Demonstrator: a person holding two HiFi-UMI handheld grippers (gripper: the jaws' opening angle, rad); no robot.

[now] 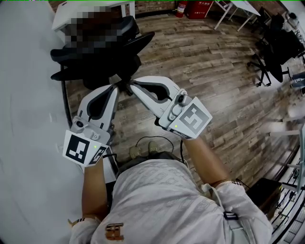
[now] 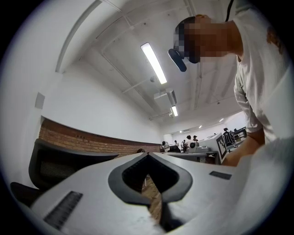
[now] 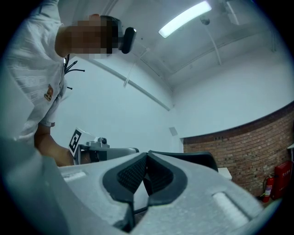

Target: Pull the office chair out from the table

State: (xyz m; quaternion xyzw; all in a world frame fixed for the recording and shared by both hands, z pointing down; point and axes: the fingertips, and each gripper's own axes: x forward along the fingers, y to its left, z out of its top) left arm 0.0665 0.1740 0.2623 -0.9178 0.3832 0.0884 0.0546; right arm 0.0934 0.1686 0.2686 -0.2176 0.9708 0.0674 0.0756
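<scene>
A black office chair stands at the upper left of the head view, beside a white table. Both grippers reach forward and meet at a dark part at the chair's near edge. My left gripper has its jaws together, and so does my right gripper. In the left gripper view the left gripper shows closed tips, with the chair's back off to the left. The right gripper is closed too, with the chair's back just behind it. No view shows chair material pinched between the pads.
A wooden floor spreads to the right. More black chairs stand at the far right, white tables and a red fire extinguisher at the top. A pale surface fills the left side. My feet are just behind the grippers.
</scene>
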